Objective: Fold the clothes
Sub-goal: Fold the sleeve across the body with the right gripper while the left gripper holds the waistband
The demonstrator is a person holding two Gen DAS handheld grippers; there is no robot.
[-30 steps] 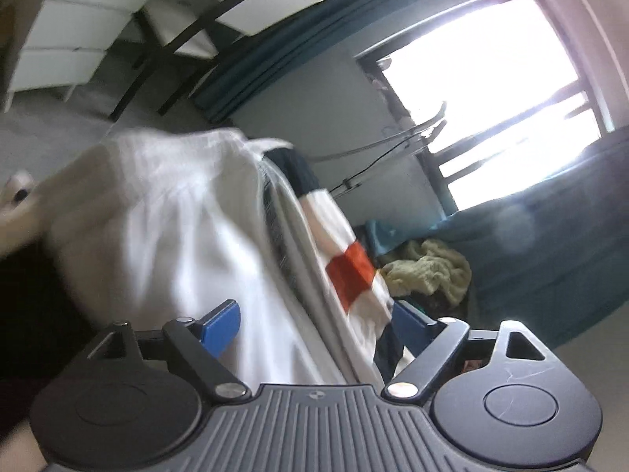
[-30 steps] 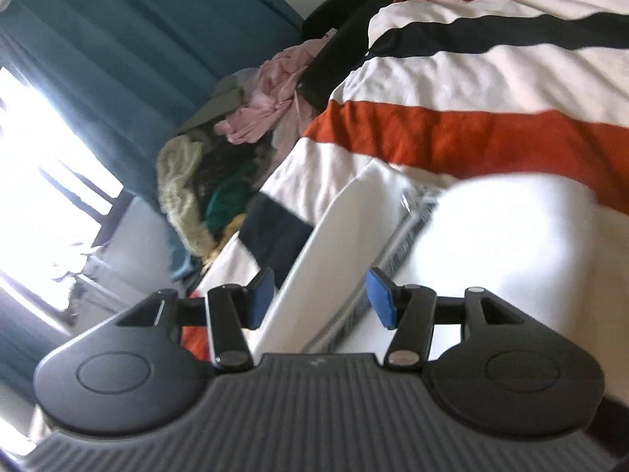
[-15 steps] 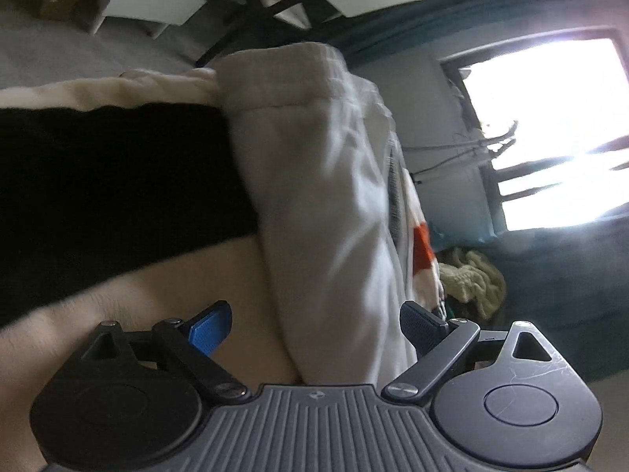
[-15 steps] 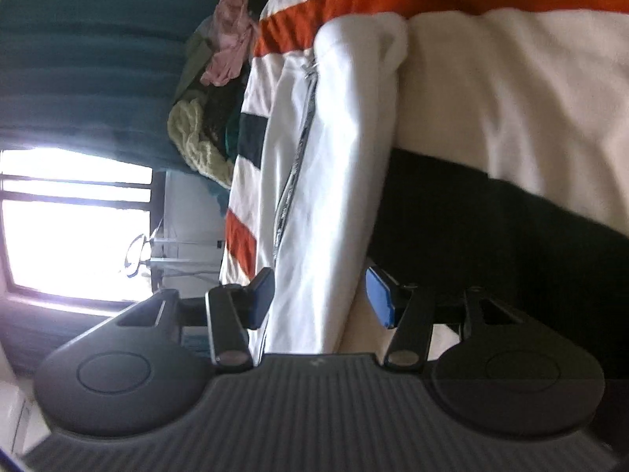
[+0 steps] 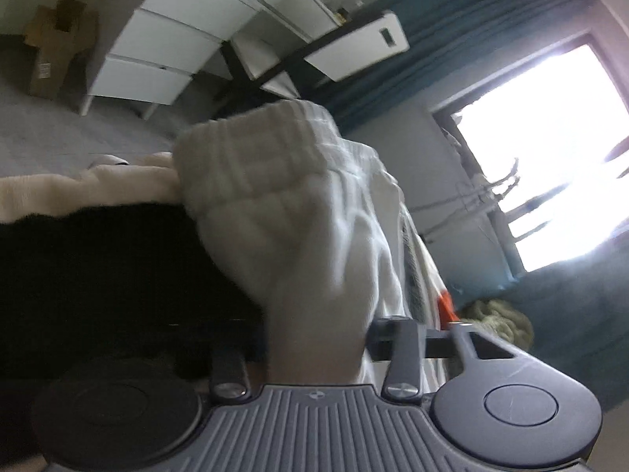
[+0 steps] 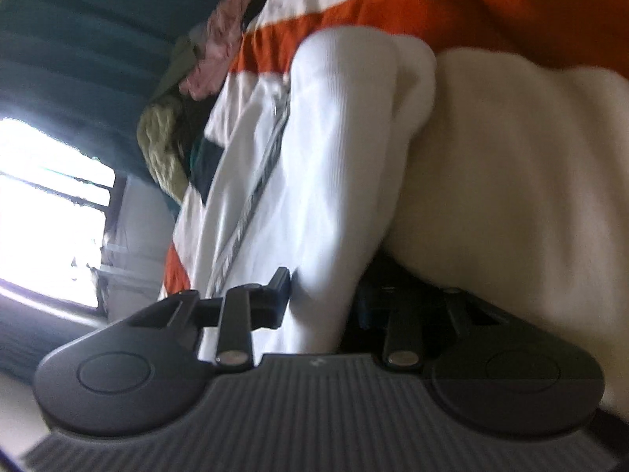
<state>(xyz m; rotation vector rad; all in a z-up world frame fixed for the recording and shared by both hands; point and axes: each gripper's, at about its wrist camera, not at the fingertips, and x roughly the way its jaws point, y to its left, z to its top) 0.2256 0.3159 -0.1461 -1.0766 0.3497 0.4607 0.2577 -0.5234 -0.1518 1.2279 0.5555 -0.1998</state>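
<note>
Left gripper point(image 5: 314, 338): jaws pinched on the white zip-front knit garment with ribbed cuffs point(image 5: 314, 236), cloth bunched between them. Right gripper point(image 6: 322, 299): same, jaws closed on a fold of the same garment point(image 6: 334, 181). Both bites sit low, right at the finger roots.

Garment lies on the orange, white and black striped fleece blanket point(image 6: 550, 8), stretched away from both cameras. Zip line point(image 6: 255, 192) runs along it in the right view; ribbed cuff point(image 5: 251, 165) stands up in the left view.

Step, my read: both ends gripped, about to lift and carry one half over the other. Next move wants both grippers raised level and moved together so the fold edge stays straight; thick knit may slip or bunch if one side leads.

Further out: heap of unfolded clothes, pink and pale yellow-green point(image 6: 173, 126), at the blanket's far end, near the garment's far edge. It could crowd the landing spot. Beyond: teal curtains point(image 5: 452, 39), bright window point(image 5: 550, 157), white drawer unit point(image 5: 157, 51), brown cardboard box point(image 5: 55, 47) on the floor, well apart.
</note>
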